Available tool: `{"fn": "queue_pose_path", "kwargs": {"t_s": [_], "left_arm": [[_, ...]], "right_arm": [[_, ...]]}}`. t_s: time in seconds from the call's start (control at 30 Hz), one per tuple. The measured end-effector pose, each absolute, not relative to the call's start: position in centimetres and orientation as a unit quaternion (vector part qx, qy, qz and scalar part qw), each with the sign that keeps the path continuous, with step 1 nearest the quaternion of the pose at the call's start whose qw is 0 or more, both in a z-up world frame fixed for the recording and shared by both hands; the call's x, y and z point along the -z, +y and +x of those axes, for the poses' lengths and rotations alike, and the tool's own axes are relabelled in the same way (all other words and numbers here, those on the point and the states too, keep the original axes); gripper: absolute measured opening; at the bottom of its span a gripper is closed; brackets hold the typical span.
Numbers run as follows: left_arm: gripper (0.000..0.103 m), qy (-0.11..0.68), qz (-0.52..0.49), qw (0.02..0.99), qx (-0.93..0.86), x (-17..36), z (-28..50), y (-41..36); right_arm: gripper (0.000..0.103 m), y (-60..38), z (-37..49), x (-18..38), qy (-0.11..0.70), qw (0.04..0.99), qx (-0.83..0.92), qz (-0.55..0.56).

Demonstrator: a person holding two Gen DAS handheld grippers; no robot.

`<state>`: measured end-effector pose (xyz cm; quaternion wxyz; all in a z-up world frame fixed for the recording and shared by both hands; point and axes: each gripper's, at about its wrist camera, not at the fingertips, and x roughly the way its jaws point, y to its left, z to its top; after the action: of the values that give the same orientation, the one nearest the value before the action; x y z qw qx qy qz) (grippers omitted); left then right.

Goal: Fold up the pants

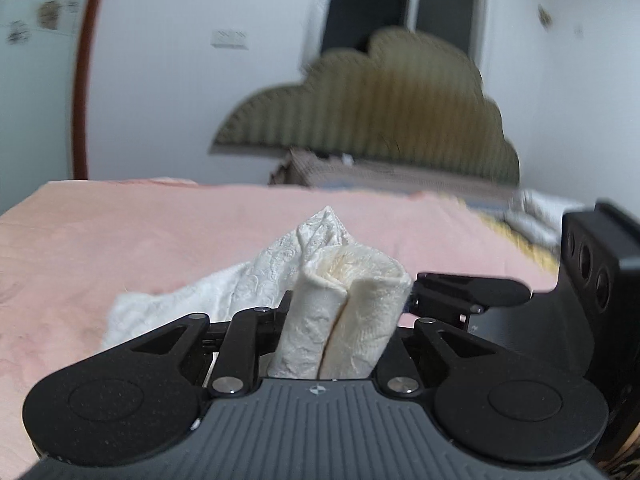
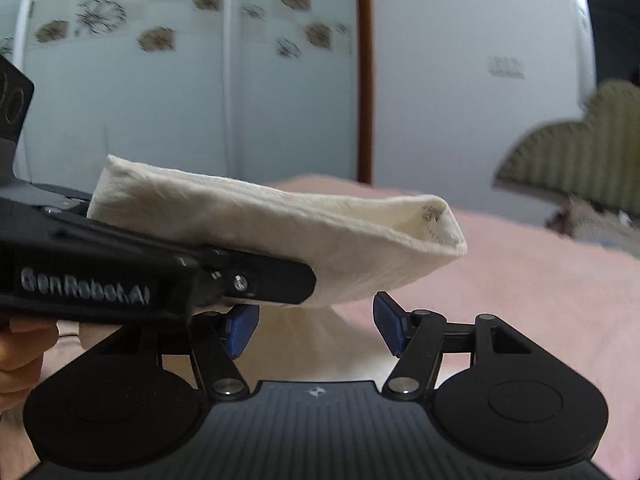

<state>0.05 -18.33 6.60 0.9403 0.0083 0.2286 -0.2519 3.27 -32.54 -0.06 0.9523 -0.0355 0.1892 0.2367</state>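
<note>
Left gripper [image 1: 344, 320]: your jaws are clamped on a bunched double fold of the white pants [image 1: 344, 312]; the fabric fills the gap between the fingers completely.
Right gripper [image 2: 316, 332]: your blue pads [image 2: 240, 330] stand apart with nothing pressed between them; cloth lies beyond and below them, not in the grip.
Pants, position: one folded end is lifted clear of the pink bedspread [image 1: 120, 248] by the left gripper; in the right wrist view it juts out as a thick flat wedge [image 2: 280, 236] above the right pads. The remainder trails down onto the bedspread to the left in the left wrist view.
Pants, handling: judge them light and soft, with an embossed or quilted texture that should give the pads good purchase. The layers are limp and will sag or slide apart if held at a single point.
Grasp point: take the free folded edge with the right gripper, across all layers, well apart from the left grip, so the fold stays square.
Surroundings: padded headboard [image 1: 380, 120] and wardrobe doors [image 2: 160, 80] lie well beyond the bed.
</note>
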Motion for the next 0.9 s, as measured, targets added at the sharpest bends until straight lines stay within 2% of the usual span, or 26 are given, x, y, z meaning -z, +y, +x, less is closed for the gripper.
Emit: {"fn": "queue_pose_path", "kwargs": {"t_s": [0.23,0.63,0.77,0.9], "left_arm": [[0.017,0.247,0.044,0.932,0.264,-2.7,0.3,-21.8],[0.019,0.265,0.055,0.921,0.280,-0.3,0.2,-24.5],[0.019,0.285,0.050,0.914,0.284,0.6,1.0,-24.6],[0.020,0.293,0.052,0.911,0.286,1.2,1.3,-24.7]], "right_arm": [[0.063,-34.5,3.3,2.6,0.212,0.954,-0.209,-0.010],[0.063,-37.4,2.4,5.4,0.239,0.954,-0.175,0.042],[0.071,-38.1,1.1,5.8,0.250,0.956,-0.148,0.052],[0.071,-39.9,-0.4,5.6,0.253,0.962,-0.079,0.067]]}}
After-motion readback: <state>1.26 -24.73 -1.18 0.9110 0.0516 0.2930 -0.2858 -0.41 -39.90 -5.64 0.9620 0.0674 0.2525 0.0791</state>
